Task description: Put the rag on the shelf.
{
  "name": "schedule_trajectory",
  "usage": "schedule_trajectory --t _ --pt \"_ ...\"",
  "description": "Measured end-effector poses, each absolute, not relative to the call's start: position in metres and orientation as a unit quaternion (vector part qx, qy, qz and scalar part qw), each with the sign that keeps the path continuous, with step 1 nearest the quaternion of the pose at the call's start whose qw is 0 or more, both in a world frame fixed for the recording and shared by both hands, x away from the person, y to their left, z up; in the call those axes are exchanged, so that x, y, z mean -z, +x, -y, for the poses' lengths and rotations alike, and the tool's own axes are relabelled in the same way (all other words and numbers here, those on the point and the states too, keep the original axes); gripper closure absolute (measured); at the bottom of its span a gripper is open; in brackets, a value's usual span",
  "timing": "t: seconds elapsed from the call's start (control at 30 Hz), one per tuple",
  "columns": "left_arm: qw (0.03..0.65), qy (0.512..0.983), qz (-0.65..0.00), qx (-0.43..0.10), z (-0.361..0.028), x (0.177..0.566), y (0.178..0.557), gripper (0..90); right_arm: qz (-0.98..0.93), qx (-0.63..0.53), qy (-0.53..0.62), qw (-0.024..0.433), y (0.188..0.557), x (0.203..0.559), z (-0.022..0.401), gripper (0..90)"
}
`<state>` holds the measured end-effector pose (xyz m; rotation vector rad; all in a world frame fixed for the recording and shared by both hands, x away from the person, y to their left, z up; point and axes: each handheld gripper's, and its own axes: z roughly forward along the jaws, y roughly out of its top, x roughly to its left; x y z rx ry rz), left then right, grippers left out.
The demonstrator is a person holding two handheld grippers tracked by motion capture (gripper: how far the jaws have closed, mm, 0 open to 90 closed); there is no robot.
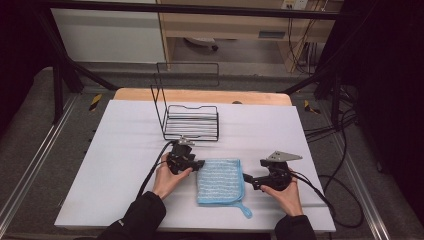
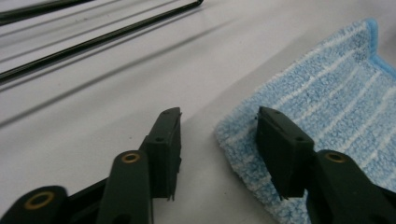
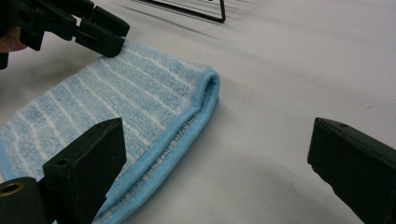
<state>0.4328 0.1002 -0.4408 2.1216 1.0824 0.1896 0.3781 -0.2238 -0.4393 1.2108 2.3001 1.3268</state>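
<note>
1. Leftmost, your left hand-held gripper [image 1: 200,164] sits at the far left corner of the blue cloth [image 1: 220,181]. In the left gripper view its jaws stand about half apart, one over the bare bench [image 1: 125,165] and the other lying on the cloth corner [image 2: 243,140]. The corner sits between them and I see no pinch yet, so I judge the grasp begun but not made.
2. Further in, the cloth lies flat on the bench near your edge, between your two hands. It looks already folded double: the right gripper view shows a rounded fold at its edge [image 3: 208,88]. A small loop [image 1: 246,211] trails from its near right corner.
3. Behind it, the black wire rack [image 1: 190,117] stands empty and well apart from the cloth. If the cloth is meant for it, that part is all left to do.
4. Rightmost, your right hand-held gripper [image 1: 246,179] waits at the cloth's right edge with jaws wide. One jaw hangs over the cloth, the other over bare bench, and nothing is held. Closing both grips and lifting remain, by my reading.
</note>
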Motion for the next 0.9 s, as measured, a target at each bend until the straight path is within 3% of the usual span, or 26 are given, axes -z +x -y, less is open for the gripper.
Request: schedule_trajectory --t 0.33,0.9 --pt "0.376 0.827 -0.413 -0.062 -0.096 0.446 0.428 71.0 -0.783 -0.449 0.417 0.106 0.379 0.441 0.222 6.2" --pt "0.376 0.834 -0.398 -0.062 -0.095 0.448 0.427 80.6 -0.777 -0.448 0.424 0.128 0.397 0.435 0.213 6.3"
